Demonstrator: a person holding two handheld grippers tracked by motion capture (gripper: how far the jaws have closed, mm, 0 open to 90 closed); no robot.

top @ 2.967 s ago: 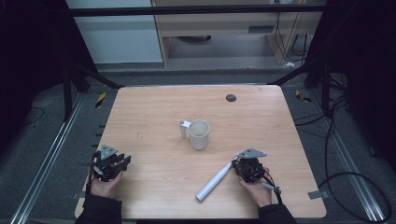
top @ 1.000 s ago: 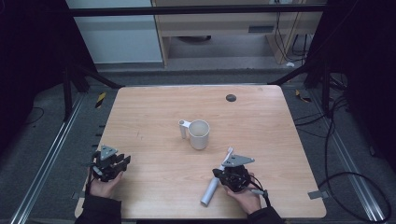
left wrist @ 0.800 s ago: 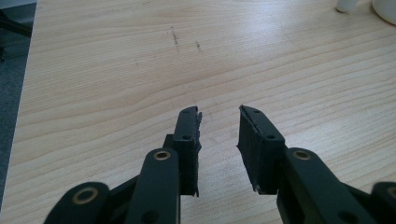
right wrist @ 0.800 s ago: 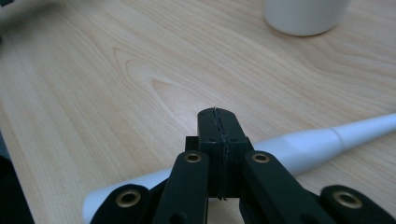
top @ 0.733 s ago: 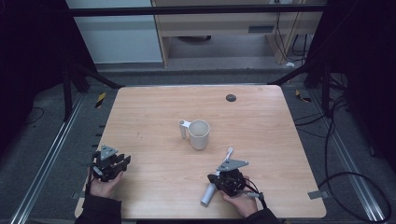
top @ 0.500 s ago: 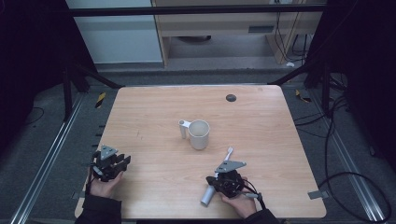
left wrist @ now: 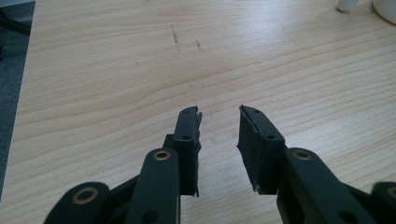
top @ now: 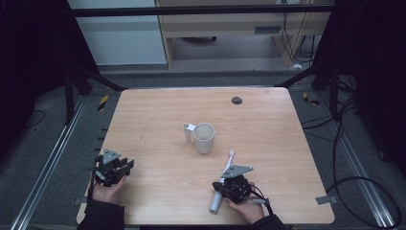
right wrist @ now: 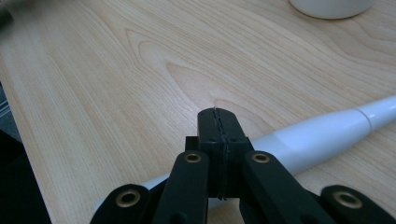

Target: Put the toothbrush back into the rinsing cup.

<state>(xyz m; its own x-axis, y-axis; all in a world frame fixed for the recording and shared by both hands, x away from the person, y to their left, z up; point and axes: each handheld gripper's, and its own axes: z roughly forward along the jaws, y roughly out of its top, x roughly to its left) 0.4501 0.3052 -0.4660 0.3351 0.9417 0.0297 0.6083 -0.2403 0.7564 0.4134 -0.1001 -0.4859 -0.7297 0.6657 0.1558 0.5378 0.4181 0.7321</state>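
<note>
- High view: the electric toothbrush [top: 221, 186] lies near the tabletop's [top: 158, 115] near edge under the right gripper [top: 229, 190]; the left gripper [top: 119, 168] sits near the left corner, with open wood beyond.
- Left gripper view: the jaws stand apart, nothing between them.
- Right gripper view: the jaws meet, pressed together above the toothbrush; the mug [right wrist: 331, 8] stands behind.

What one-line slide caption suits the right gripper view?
Right gripper, fingers shut together, poised above a white electric toothbrush lying on the wooden table.
</note>
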